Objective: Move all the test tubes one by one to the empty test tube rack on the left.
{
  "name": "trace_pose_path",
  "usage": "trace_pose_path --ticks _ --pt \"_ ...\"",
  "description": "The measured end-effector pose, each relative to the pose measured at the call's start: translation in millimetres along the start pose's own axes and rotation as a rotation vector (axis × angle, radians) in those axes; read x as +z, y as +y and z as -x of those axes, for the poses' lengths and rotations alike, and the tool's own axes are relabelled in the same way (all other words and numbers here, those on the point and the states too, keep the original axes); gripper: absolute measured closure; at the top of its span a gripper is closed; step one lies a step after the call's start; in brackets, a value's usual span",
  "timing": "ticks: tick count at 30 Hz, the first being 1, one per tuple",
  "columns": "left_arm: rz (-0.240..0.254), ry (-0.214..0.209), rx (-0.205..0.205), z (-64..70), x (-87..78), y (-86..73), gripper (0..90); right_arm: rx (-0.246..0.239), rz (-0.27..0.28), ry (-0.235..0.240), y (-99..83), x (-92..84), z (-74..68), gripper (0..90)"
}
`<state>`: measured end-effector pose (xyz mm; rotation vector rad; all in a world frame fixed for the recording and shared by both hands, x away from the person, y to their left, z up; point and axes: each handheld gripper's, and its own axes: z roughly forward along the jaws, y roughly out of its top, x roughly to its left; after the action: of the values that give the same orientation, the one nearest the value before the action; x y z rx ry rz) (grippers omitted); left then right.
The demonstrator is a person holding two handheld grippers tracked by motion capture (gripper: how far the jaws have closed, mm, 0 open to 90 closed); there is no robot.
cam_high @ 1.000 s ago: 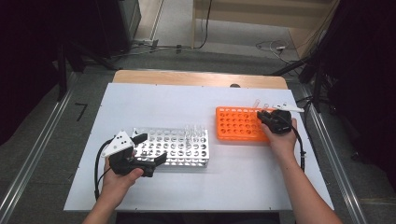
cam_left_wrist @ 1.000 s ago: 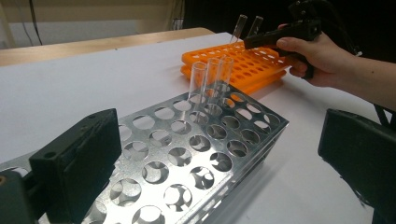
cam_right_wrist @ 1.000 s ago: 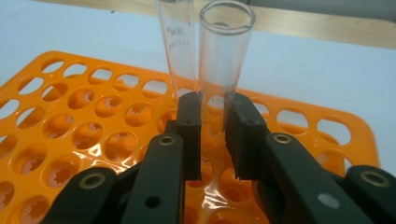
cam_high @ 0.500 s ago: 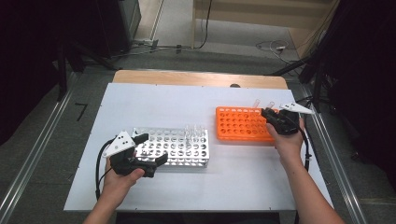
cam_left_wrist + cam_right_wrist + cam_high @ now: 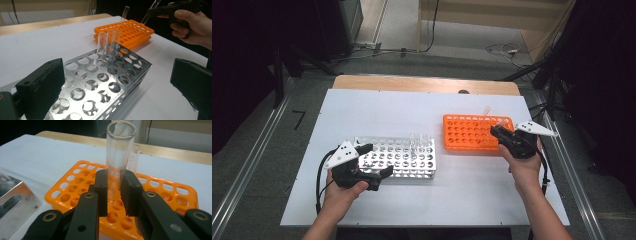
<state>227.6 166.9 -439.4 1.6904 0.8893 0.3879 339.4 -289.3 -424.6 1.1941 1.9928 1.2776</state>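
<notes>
The right gripper [image 5: 114,192] fingers clamp a clear glass test tube [image 5: 119,152], seemingly just above the orange plastic rack [image 5: 75,192]; the left gripper [image 5: 376,160] fingers gape wide around the near-left silver metal rack [image 5: 105,82].

Each hand carries a matte black pistol-shaped tool: the left gripper [image 5: 374,161] and the right gripper [image 5: 496,131] both bear a pale three-cornered plate on top, the left one dotted with small dark holes, and a thin black cable loops away from each toward the near edge of the scene. In the right gripper view the linkage arms are chunky black bars pinned with brass-coloured rivets and ringed screw holes, ending in flat rectangular pads. The forearms are bare, with no sleeves or gloves
</notes>
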Motion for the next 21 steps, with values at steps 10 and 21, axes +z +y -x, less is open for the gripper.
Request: trace_pose_path --ticks 10,21 --pt "-0.001 -0.005 0.007 3.8 4.2 0.1 0.0 -0.025 0.014 0.053 -12.1 -25.1 -17.2 74.3" --pt "0.002 -0.012 0.019 9.9 4.1 0.6 0.0 -0.061 -0.003 0.134 -19.8 -41.9 -47.3 74.2"
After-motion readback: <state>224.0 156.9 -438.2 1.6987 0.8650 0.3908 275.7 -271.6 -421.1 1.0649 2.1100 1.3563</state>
